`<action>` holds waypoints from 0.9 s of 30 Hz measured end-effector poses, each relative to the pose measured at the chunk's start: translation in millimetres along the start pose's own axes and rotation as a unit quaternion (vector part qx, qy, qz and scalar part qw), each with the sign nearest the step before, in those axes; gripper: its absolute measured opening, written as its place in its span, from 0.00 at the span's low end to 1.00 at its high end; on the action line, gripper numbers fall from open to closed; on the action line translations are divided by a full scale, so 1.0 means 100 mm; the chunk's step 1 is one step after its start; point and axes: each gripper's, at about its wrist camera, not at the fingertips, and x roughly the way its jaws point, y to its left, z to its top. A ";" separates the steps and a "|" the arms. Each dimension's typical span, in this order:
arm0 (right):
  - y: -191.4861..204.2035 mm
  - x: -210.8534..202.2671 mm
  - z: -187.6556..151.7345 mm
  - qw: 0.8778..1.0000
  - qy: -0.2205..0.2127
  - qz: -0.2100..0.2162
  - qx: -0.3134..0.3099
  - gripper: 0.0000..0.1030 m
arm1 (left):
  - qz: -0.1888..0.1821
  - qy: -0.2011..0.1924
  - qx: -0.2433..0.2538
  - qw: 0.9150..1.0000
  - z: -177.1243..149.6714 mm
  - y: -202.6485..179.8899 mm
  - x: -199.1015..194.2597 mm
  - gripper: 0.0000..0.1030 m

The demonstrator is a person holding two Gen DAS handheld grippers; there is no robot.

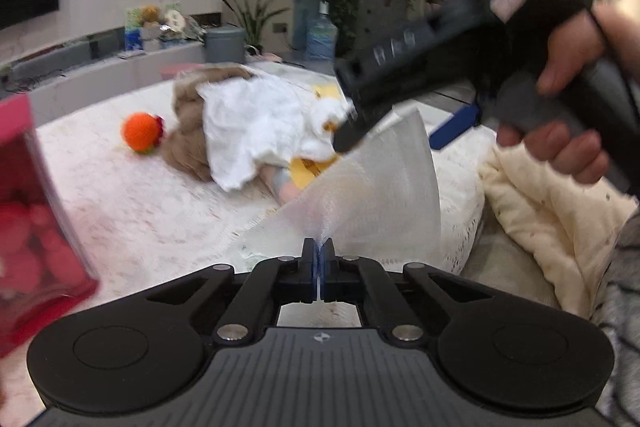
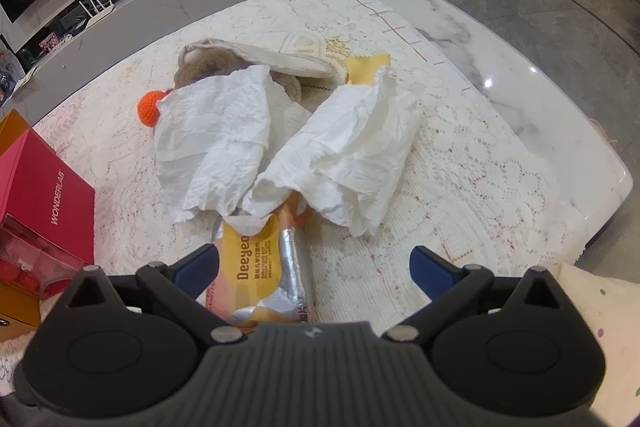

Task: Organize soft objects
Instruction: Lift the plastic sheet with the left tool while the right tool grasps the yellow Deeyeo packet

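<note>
Two crumpled white tissues [image 2: 280,151] lie mid-tabletop [image 2: 500,39] on the lace cloth [image 2: 460,195], draped over a brown plush toy [image 2: 208,65] and a yellow wipes pack [image 2: 256,263], orange knit ball [image 2: 149,109] just beside. Red box [image 2: 48,199] sits at the left edge. Left gripper [image 1: 319,259] jaws pinched tight on a thin white sheet [image 1: 380,187], lifted off the cloth; right gripper [image 2: 314,267] jaws wide, empty, over the pack.

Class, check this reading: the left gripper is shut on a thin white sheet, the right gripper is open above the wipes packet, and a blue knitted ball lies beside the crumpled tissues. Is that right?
One detail is wrong: the knitted ball is orange, not blue, as both wrist views show. The rest stands: the left gripper is shut on the thin white sheet, and the right gripper is open above the wipes packet, near the crumpled tissues.
</note>
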 end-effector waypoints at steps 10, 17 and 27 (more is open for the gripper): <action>0.08 -0.04 -0.03 1.000 -0.008 0.012 -0.015 0.97 | 0.063 -0.003 -0.027 0.998 0.16 0.26 -0.66 0.00; 0.19 -0.01 -0.06 0.999 -0.004 0.036 -0.018 0.97 | 0.088 -0.013 -0.077 0.993 0.00 0.55 -0.99 0.00; 0.26 0.05 -0.08 0.998 -0.003 0.059 0.005 0.97 | 0.056 -0.038 -0.118 0.991 -0.05 0.68 -1.06 0.00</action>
